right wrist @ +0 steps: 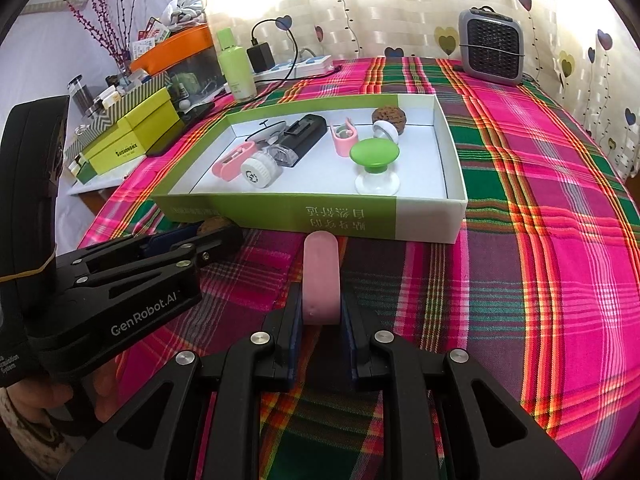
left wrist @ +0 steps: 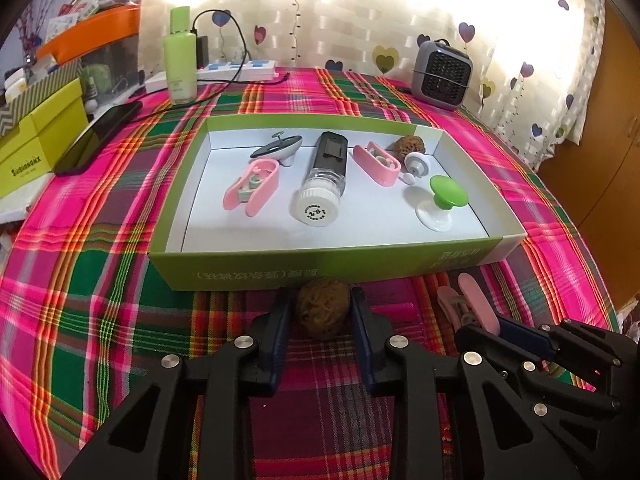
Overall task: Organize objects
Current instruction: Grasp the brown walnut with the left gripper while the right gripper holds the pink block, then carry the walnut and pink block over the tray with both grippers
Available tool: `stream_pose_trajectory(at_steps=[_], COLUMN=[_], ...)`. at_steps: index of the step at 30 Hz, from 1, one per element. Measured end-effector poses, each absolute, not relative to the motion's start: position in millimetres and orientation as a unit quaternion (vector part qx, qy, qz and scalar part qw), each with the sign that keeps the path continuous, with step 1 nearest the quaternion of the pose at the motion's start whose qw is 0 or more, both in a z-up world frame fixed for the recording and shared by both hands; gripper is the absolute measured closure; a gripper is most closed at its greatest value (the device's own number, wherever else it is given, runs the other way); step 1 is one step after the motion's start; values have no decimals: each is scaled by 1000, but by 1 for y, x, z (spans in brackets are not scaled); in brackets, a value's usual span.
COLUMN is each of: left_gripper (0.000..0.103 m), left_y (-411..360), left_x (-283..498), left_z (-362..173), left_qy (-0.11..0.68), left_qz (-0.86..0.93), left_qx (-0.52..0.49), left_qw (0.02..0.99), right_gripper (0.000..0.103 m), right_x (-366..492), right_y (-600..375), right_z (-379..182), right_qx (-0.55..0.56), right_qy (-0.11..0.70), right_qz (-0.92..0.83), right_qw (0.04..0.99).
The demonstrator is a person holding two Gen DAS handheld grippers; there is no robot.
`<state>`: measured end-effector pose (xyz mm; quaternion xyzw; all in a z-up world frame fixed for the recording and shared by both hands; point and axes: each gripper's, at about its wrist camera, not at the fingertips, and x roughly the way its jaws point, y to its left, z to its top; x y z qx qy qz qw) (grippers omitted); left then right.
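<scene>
Walnut, brown and wrinkled [left wrist: 322,306], sits pinched between the fingers of the left gripper [left wrist: 322,312], just in front of the shallow green cardboard box [left wrist: 320,268] on the plaid cloth. Beside it, the right gripper [right wrist: 320,312] pinches a pale pink plastic clip [right wrist: 322,280]. To place both well, each should probably be lifted clear over the box's near wall and set down in a bare spot, away from the green-topped knob [right wrist: 374,152].

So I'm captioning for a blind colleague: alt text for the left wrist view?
The left gripper closes around a walnut on plaid cloth, before an open green box of small gadgets. At right, the right gripper grips a pink clip.
</scene>
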<state>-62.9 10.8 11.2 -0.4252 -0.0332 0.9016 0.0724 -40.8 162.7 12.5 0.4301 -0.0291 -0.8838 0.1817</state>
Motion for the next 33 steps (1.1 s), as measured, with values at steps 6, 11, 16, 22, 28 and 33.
stream_pose_trajectory(at_steps=[6,11,16,22,28,33], left_gripper=[76,76,76,76,76,76], left_y=[8,5,2,-2,-5,-8], left_x=[-62,-57,-52,-46,-44,-43], left_z=[12,12,13,16,19,26], left_qy=[-35,-37,-40,-41,-36,-39], left_qz=[902,902,902,904,906,909], left_qx=[-425,-424,-423,-417,-413,-406], left_qw=[72,73,76,82,78,81], right_gripper=[85,85,85,85,85,85], right_x=[-40,-39,-38,-35,-33,-32], right_y=[163,162,162,158,156,154], right_z=[12,13,15,15,17,26], right_qx=[430,429,424,424,421,409], right_qy=[-27,-21,-21,-20,-20,-17], right_qz=[-884,-885,-888,-887,-888,-893], right_qw=[181,179,177,183,186,188])
